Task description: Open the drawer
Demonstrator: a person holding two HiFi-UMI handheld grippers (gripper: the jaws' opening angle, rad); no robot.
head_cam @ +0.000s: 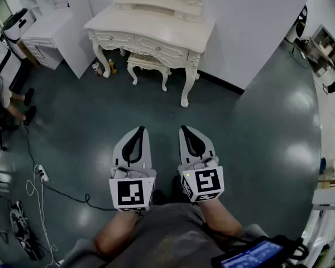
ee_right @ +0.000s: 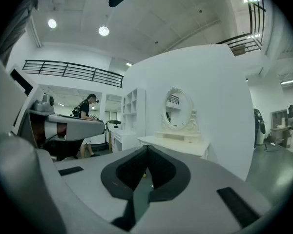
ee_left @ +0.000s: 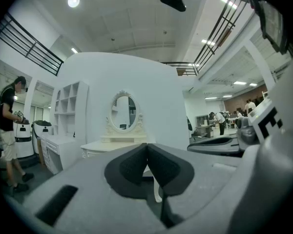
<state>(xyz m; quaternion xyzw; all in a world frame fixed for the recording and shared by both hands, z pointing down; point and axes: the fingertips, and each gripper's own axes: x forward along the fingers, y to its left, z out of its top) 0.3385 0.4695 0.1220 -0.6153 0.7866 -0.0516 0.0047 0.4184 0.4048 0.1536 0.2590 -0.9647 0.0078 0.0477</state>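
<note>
A cream dressing table (head_cam: 151,24) with an oval mirror stands against the white partition, well ahead of me. Its front holds shut drawers (head_cam: 156,47), and a matching stool (head_cam: 148,63) is tucked under it. My left gripper (head_cam: 139,129) and right gripper (head_cam: 182,128) hover side by side over the dark green floor, far short of the table, both shut with nothing between the jaws. In the left gripper view the left gripper (ee_left: 147,145) points level at the table (ee_left: 115,145). In the right gripper view the right gripper (ee_right: 147,148) also faces the table (ee_right: 178,143).
A white cabinet with shelves (head_cam: 44,35) stands left of the table, and a person (head_cam: 5,96) is beside it. A power strip (head_cam: 42,173) with cables lies on the floor at the left. Small bottles (head_cam: 103,67) sit by the table's left leg. Shelving (head_cam: 324,49) is at the right.
</note>
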